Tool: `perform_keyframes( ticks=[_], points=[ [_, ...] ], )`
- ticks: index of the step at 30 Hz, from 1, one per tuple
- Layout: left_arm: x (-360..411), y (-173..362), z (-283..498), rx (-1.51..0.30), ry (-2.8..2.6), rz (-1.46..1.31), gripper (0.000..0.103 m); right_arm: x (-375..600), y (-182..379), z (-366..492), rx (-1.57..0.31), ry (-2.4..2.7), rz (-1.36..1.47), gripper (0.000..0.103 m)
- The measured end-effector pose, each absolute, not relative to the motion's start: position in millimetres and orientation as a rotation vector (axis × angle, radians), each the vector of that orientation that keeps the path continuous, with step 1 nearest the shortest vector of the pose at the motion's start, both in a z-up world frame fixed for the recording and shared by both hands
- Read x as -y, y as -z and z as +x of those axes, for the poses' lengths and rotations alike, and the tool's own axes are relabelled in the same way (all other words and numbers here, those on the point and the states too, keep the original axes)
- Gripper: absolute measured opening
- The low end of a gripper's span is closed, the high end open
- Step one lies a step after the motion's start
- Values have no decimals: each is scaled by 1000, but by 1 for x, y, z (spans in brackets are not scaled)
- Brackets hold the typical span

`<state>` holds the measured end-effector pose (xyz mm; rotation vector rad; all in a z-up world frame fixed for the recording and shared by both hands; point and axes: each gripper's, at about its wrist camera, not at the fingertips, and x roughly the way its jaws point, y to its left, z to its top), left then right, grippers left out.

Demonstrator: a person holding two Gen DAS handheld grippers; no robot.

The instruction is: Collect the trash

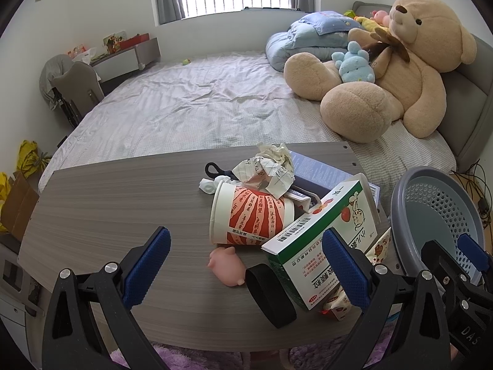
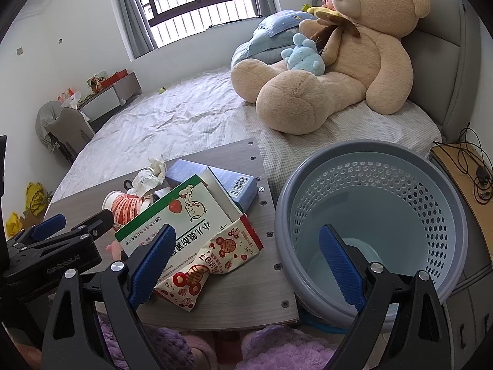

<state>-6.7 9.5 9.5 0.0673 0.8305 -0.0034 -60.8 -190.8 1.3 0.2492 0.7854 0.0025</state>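
Presently the left gripper [image 1: 246,265] stands open above the table [image 1: 107,203], empty, a pink pig toy [image 1: 226,265] between its fingers. Right gripper [image 2: 246,265] likewise open, empty. Snack wrapper [image 2: 212,262] lies at its ten o'clock, touching the green-and-white box [image 2: 181,215]. Beyond: tipped paper cup [image 1: 249,215], crumpled paper [image 1: 271,166]. Empty basket [image 2: 369,215] at two o'clock, beside the table.

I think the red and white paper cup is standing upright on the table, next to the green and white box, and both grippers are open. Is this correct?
Not quite. The paper cup is not upright: it lies on its side on the table, its open mouth facing the camera, as the left wrist view shows. The rest holds: it is next to the green and white box, and the left gripper and right gripper are both open.
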Motion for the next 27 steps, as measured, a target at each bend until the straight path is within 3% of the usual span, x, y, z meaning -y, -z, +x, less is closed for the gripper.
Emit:
perform_keyframes(
  ticks=[16,27],
  points=[
    [-44,7,-14,-845,-67,83,97,178,0,-58,-842,-40,232,90],
    [-71,13,-13,-858,-72,54,97,144,32,-41,-964,6,249,90]
  ],
)
